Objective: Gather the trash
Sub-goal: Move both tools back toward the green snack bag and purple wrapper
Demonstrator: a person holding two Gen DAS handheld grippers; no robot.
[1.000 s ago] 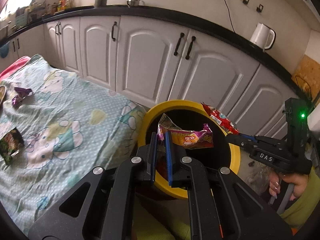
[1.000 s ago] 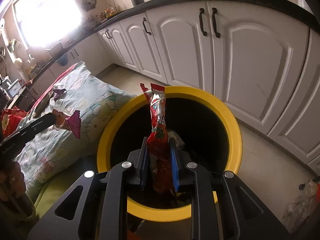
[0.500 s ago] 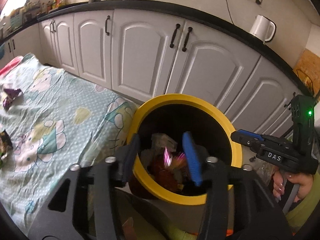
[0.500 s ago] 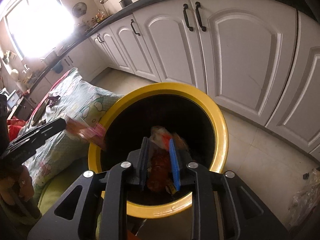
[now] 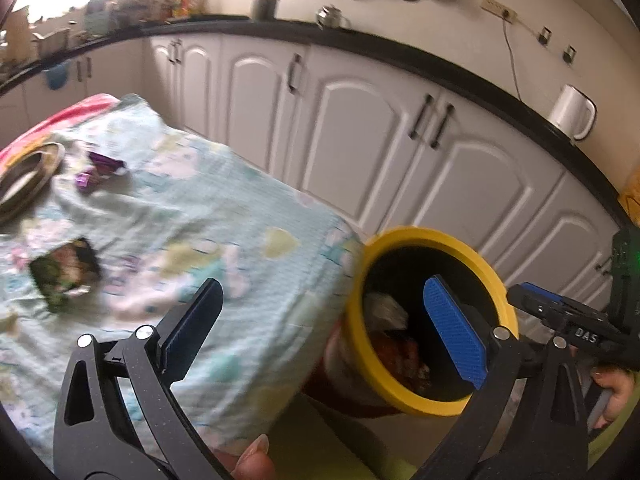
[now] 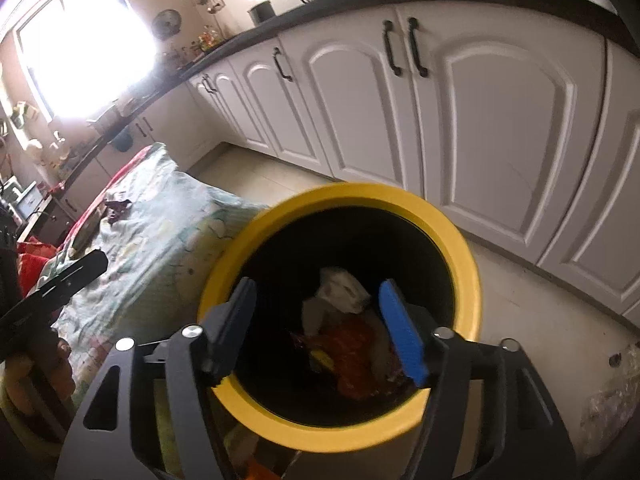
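Observation:
A yellow-rimmed black bin [image 5: 496, 276] [image 6: 464, 248] stands on the floor beside a table with a pale green patterned cloth [image 5: 208, 220]. Red, orange and white wrappers [image 6: 348, 344] lie inside it. My left gripper [image 5: 324, 324] is wide open and empty, spanning the table edge and the bin. My right gripper [image 6: 320, 332] is open and empty over the bin's mouth. On the cloth lie a dark green wrapper [image 5: 64, 272] and a purple wrapper [image 5: 100, 170].
White cabinets [image 5: 360, 140] under a black counter run behind the bin. A white kettle [image 5: 572, 112] stands on the counter. A round metal dish [image 5: 24, 176] sits at the table's far left. A clear plastic bag [image 6: 612, 396] lies on the floor at the right.
Both grippers opened and dropped their wrappers into the bin. The left gripper then swung left toward the table, opening wider. The right gripper opened over the bin.

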